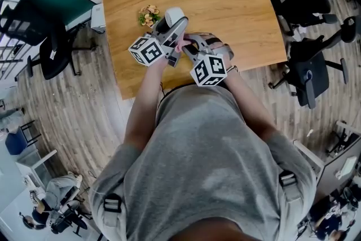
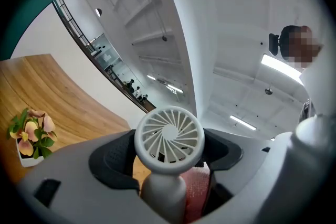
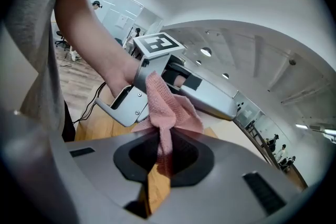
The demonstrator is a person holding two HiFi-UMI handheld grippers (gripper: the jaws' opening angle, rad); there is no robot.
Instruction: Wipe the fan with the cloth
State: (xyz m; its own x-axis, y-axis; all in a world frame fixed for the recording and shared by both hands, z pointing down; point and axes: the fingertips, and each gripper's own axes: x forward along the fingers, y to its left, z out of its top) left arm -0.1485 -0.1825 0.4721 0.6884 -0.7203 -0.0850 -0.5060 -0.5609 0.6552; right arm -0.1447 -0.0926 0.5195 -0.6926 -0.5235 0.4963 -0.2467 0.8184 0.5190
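A small white hand fan (image 2: 169, 139) stands upright between the jaws of my left gripper (image 2: 168, 159), which is shut on its handle (image 2: 164, 198). Its round grille faces the camera. In the head view the fan (image 1: 174, 14) shows above the table's near part, at the tip of the left gripper (image 1: 169, 28). My right gripper (image 3: 164, 152) is shut on a pink cloth (image 3: 167, 110). The cloth bunches against the left gripper's grey body (image 3: 173, 81). In the left gripper view the cloth (image 2: 197, 198) sits just right of the fan's handle, below the grille. The right gripper (image 1: 189, 49) comes in from the right.
The wooden table (image 1: 225, 3) carries a small potted flower (image 1: 149, 15), which the left gripper view shows at the left (image 2: 31, 134). Black office chairs stand on the floor at the right (image 1: 310, 73) and at the left (image 1: 53, 53). The person's body fills the lower head view.
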